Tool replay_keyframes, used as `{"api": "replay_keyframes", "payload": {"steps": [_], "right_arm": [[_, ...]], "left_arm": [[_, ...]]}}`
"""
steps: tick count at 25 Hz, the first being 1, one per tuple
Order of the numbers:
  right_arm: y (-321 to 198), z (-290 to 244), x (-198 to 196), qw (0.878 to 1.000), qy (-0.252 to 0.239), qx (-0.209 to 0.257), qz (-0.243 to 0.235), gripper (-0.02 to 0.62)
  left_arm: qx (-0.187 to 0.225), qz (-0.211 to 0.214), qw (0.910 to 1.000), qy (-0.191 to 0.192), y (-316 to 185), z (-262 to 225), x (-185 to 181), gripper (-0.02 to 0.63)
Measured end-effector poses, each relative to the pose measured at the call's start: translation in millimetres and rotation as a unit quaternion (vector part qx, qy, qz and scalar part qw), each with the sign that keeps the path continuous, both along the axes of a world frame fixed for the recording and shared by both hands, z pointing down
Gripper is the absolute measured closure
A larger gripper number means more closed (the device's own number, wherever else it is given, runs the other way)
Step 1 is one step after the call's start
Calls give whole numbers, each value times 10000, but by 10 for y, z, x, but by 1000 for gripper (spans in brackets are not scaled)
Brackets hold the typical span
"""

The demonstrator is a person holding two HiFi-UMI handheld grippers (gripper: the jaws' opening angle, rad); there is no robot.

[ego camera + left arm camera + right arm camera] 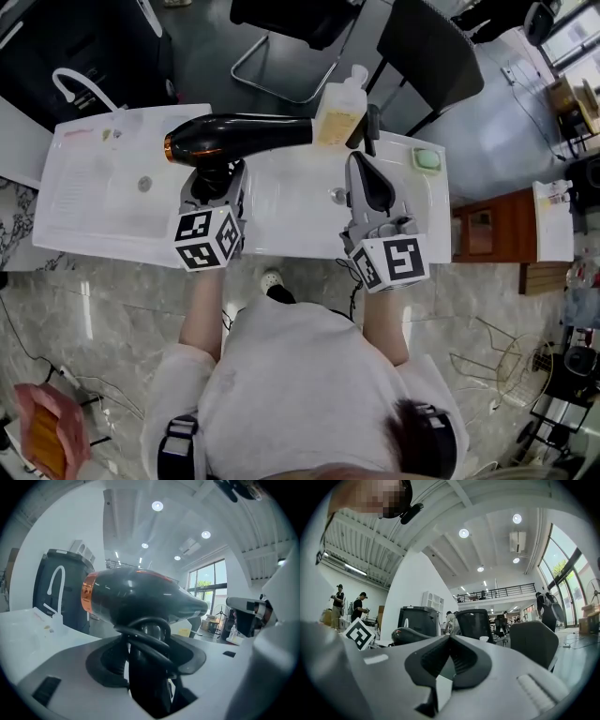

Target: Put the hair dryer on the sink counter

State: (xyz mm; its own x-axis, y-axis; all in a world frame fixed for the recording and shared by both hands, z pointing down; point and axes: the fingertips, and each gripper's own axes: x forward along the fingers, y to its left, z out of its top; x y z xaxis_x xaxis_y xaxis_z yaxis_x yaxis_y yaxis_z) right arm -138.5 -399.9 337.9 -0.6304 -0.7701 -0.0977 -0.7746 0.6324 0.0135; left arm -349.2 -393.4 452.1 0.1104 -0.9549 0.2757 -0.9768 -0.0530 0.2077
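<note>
The black hair dryer (239, 133) with an orange ring at its rear lies level above the white sink counter (84, 211), nozzle pointing right. My left gripper (214, 176) is shut on its handle from below. In the left gripper view the hair dryer (140, 599) fills the middle, its cord looped round the handle between the left gripper (147, 667) jaws. My right gripper (363, 164) hovers over the counter to the right, shut and empty. In the right gripper view the right gripper (450, 639) pads meet at their tips, and the dryer's nozzle (410, 634) shows at the left.
A white faucet (80, 86) stands at the counter's back left above the basin drain (144, 184). A yellow soap bottle (339, 108) stands at the back, just behind the dryer's nozzle. A green soap dish (427, 159) sits at the right end. Dark chairs (427, 52) stand beyond the counter.
</note>
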Motion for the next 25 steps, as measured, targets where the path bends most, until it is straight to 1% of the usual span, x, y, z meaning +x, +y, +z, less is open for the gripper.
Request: {"api": "replay_keyframes", "payload": {"steps": [5, 11, 19, 25], "right_arm": [[-78, 83, -6, 9998, 124, -89, 147, 584], [-217, 190, 41, 9989, 199, -214, 357, 584], [-370, 312, 106, 9972, 286, -383, 576, 584], [-449, 402, 200, 9953, 309, -505, 768, 584]], "left_arm": [[-521, 148, 9984, 132, -290, 344, 9, 353], [-1121, 206, 9930, 302, -584, 789, -27, 354], [-1759, 317, 9838, 158, -897, 1287, 5, 354], [-2128, 332, 9764, 168, -1080, 1593, 15, 354]]}}
